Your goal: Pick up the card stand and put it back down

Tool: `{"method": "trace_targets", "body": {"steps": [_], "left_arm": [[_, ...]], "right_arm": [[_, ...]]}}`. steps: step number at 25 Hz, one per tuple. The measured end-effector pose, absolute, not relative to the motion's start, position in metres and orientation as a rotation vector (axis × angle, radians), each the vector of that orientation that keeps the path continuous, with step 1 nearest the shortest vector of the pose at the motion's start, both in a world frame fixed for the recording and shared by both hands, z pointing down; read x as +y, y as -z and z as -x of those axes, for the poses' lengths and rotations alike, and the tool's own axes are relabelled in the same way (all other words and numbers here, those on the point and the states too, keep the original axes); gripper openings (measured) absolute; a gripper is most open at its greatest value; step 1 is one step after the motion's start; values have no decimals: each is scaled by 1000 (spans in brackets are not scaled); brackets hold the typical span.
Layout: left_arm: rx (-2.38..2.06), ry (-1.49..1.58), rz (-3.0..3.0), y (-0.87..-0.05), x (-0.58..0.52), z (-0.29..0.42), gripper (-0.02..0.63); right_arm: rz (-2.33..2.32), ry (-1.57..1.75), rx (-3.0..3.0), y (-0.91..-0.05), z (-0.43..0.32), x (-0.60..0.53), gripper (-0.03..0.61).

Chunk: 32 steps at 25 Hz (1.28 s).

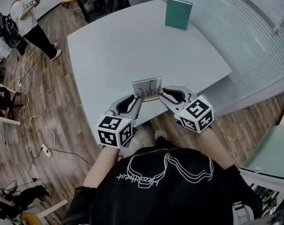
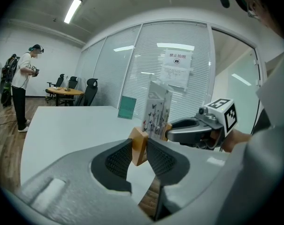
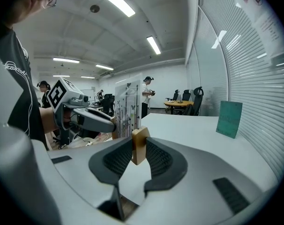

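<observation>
The card stand [image 1: 148, 90]: tan wooden base, white card with dark butterfly print. Teal booklet [image 1: 178, 13] at one o'clock on white table [image 1: 132, 46].

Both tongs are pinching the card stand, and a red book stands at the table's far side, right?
Not quite: the book is green, not red; the head view shows it. The left tongs and right tongs do pinch the card stand.

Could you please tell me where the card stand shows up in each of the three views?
Head view: card stand just below centre, at the near edge of the table.
Left gripper view: card stand at centre, wooden end gripped between the jaws.
Right gripper view: card stand at centre, wooden end gripped between the jaws.
Shared landmark: the upright teal book.
</observation>
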<state>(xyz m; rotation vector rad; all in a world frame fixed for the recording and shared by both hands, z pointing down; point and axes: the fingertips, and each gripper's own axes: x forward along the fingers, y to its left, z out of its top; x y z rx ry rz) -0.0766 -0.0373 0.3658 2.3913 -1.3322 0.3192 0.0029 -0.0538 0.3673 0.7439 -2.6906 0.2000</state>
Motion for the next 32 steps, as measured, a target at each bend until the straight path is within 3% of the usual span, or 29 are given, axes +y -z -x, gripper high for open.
{"method": "trace_targets", "body": {"steps": [32], "left_arm": [[-1395,-354,-2293,-402,-168,76,101]], "right_arm": [[-637,-218,-2647,-406,-1,-192,94]]}}
